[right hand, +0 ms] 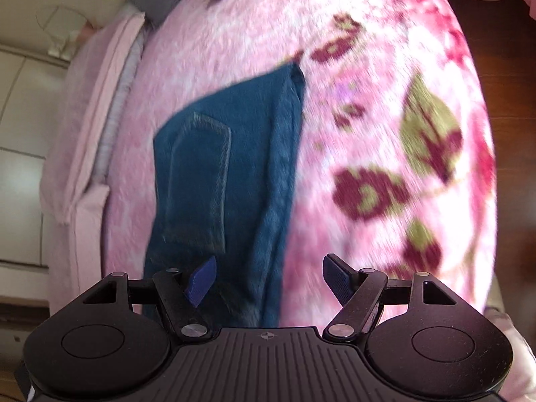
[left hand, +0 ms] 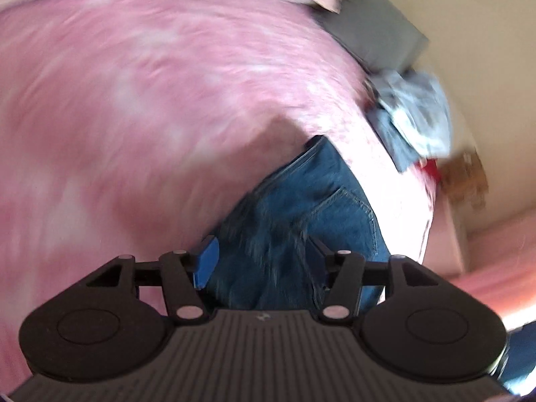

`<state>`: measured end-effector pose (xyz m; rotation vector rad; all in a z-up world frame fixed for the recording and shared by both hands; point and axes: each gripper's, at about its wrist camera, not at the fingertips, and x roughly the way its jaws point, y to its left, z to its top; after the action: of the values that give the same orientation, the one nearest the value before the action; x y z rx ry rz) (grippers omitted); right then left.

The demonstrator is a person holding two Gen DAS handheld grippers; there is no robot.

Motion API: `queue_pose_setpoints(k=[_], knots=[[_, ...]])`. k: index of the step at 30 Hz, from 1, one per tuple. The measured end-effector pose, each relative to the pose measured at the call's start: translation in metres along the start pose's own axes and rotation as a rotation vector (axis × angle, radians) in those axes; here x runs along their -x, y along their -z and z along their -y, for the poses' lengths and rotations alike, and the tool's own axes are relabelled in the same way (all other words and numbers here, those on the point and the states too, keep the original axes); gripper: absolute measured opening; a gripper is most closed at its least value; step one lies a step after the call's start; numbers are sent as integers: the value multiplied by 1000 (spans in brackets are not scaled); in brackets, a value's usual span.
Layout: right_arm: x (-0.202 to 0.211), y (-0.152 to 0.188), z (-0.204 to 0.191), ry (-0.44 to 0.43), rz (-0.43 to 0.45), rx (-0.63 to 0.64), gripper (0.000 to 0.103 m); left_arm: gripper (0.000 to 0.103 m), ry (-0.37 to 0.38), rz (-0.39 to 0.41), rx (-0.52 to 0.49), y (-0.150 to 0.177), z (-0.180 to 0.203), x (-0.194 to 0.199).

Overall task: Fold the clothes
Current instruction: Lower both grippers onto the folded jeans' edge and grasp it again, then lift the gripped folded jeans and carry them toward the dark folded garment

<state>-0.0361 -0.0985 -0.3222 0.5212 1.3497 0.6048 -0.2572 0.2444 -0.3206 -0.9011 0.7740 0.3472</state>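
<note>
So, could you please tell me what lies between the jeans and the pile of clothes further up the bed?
Only bare pink blanket separates the jeans from the clothes pile, seen in the left wrist view.

The left tool [left hand: 261, 264] hangs low over folded blue jeans [left hand: 308, 221] on a pink blanket [left hand: 140, 100], its 2 blue-padded fingers [left hand: 206, 263] spread wide with denim between them. The view is blurred. Near the bed's far edge lie a grey pillow [left hand: 378, 26] and crumpled light-blue clothes [left hand: 415, 114].
</note>
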Motion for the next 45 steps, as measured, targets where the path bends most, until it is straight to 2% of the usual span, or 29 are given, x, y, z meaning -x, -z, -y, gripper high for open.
queue_pose_setpoints(k=[3,5,7,12,15,16,19,20,22,24,25,27,28,32,37,39,45], knots=[[-12,-14,2,-15,43,-14,74,55,24,-81,-139,-37,7,-36],[-23,-21,4,-23,63,-37,74,60,59,-182,-184,-58,6,-68],[-34,-27,7,-39,71,-67,74,60,76,-269,-174,-69,1,-94],[-57,-33,8,-71,63,-81,74,60,199,-384,-72,-74,-17,-136],[-65,-37,9,-97,55,-71,73,58,295,-401,-49,-70,-19,-148],[-67,-38,9,-107,52,-67,73,54,317,-415,-59,-67,-16,-153],[-72,-39,10,-138,48,-43,73,53,334,-427,-115,-62,-8,-159],[-74,-40,10,-147,46,-31,73,50,335,-425,-113,-62,-9,-158],[-76,-40,9,-159,41,-13,57,40,343,-413,-112,-61,-12,-155],[-78,-40,10,-169,36,-10,51,32,357,-395,-115,-59,-13,-149],[-78,-40,10,-174,33,-9,42,26,353,-379,-139,-57,-11,-144],[-77,-41,10,-205,24,-5,30,21,340,-347,-161,-54,-6,-133],[-76,-41,9,-221,22,-6,27,18,336,-330,-165,-52,-4,-126],[-57,-36,-3,-237,36,38,26,17,335,-253,-152,-27,1,-68],[-9,-8,-22,-300,42,99,25,16,332,-158,-135,4,7,5],[11,6,-28,-321,20,119,25,16,331,-119,-128,17,10,35],[62,55,-48,-357,-81,207,25,16,261,2,20,94,10,132]])
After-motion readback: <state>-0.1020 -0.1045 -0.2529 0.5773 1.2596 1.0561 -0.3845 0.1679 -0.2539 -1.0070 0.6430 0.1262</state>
